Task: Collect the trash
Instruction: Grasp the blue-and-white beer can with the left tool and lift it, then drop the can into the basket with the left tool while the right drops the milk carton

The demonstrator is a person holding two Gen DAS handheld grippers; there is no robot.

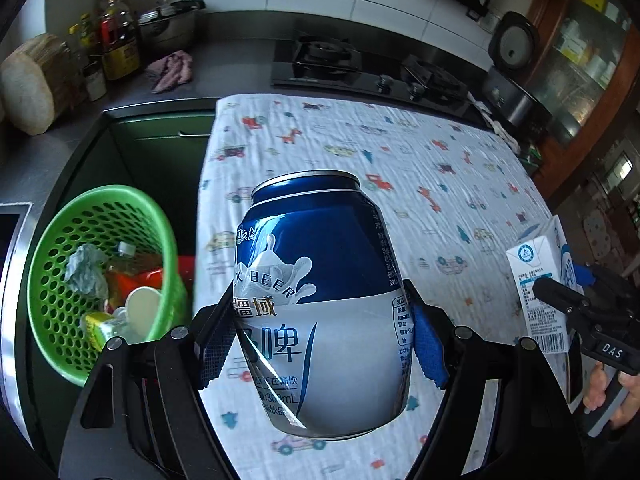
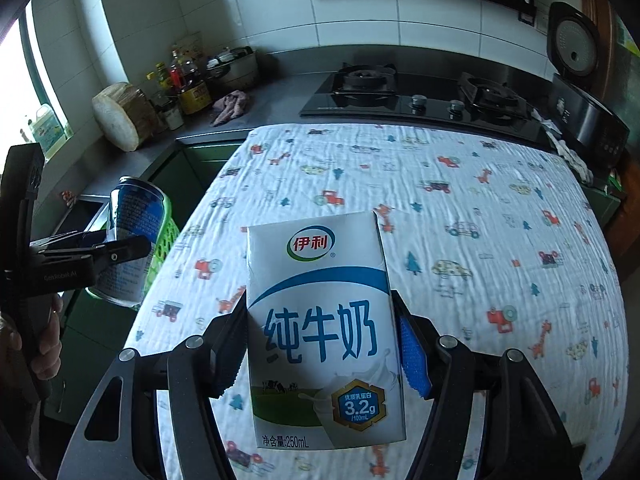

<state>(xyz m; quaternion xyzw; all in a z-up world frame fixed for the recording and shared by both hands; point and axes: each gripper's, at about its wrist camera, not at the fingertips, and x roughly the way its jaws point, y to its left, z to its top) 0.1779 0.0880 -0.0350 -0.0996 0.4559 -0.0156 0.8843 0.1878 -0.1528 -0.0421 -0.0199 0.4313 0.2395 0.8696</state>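
My left gripper (image 1: 322, 336) is shut on a blue and silver drink can (image 1: 320, 280), held upright above the left part of the cloth-covered table (image 1: 420, 160). The can also shows in the right wrist view (image 2: 134, 236), in front of the green basket (image 2: 164, 236). My right gripper (image 2: 322, 354) is shut on a white and blue milk carton (image 2: 320, 320), held upright over the table (image 2: 480, 208). The carton also shows at the right edge of the left wrist view (image 1: 540, 284). A green perforated trash basket (image 1: 60, 280) stands left of the table and holds several pieces of trash.
A grey counter (image 1: 224, 76) runs behind the table with a black gas stove (image 1: 360, 68), oil bottles (image 1: 118, 40), a pot, a pink rag (image 1: 172, 70) and a wooden chopping block (image 1: 32, 84). A rice cooker (image 2: 576, 48) stands at the right.
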